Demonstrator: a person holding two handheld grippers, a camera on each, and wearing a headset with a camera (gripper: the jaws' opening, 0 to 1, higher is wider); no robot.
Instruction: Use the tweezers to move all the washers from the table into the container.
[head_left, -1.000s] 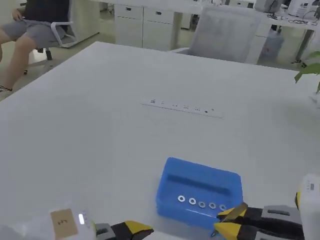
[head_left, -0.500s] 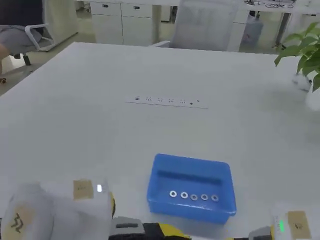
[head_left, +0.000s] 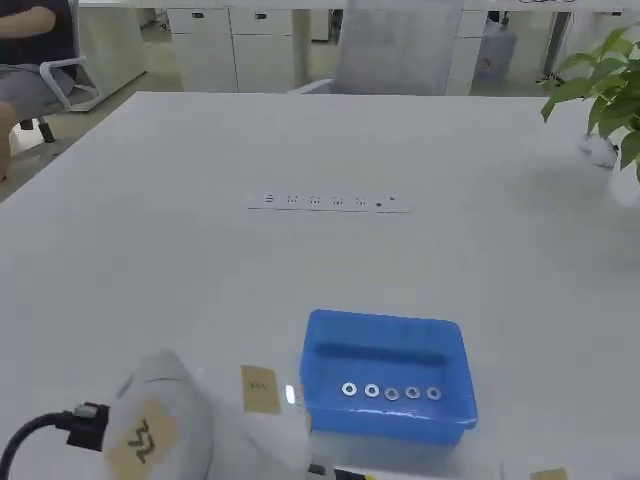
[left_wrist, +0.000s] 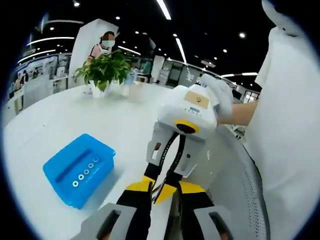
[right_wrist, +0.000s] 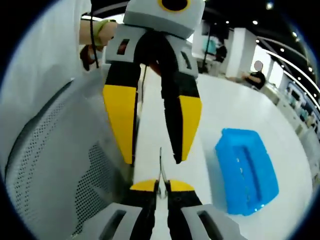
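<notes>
The blue container (head_left: 400, 420) sits on the white table (head_left: 200, 270), close to the edge nearest the person. Five washers (head_left: 391, 391) lie on its floor in one neat row (small silver rings, side by side).

The two grippers are down low by the person's body, well apart from the container, and they point at each other. The right gripper (right_wrist: 161, 186) has its jaws squeezed almost together. A thin metal tip sticks up out of the tiny gap between them. These are the tweezers (right_wrist: 160, 159), and the jaws pinch them tight. The tip is too thin to tell if anything is on it.

The left gripper (right_wrist: 153, 161) faces the right one. Its two yellow and black jaws are spread wide apart and hold nothing. The tweezers' tip points up toward the space between them.

In the left gripper view, a hand in a white glove (left_wrist: 220, 95) holds the white body of the right gripper. There the container lies off to the left of the jaws. In the right gripper view it lies off to the right.

Farther back, a flat white power strip (head_left: 328, 203) rests in the middle of the table. A green plant (head_left: 605, 75) stands by the far right side. A grey office chair (head_left: 400, 45) waits behind the far edge.
</notes>
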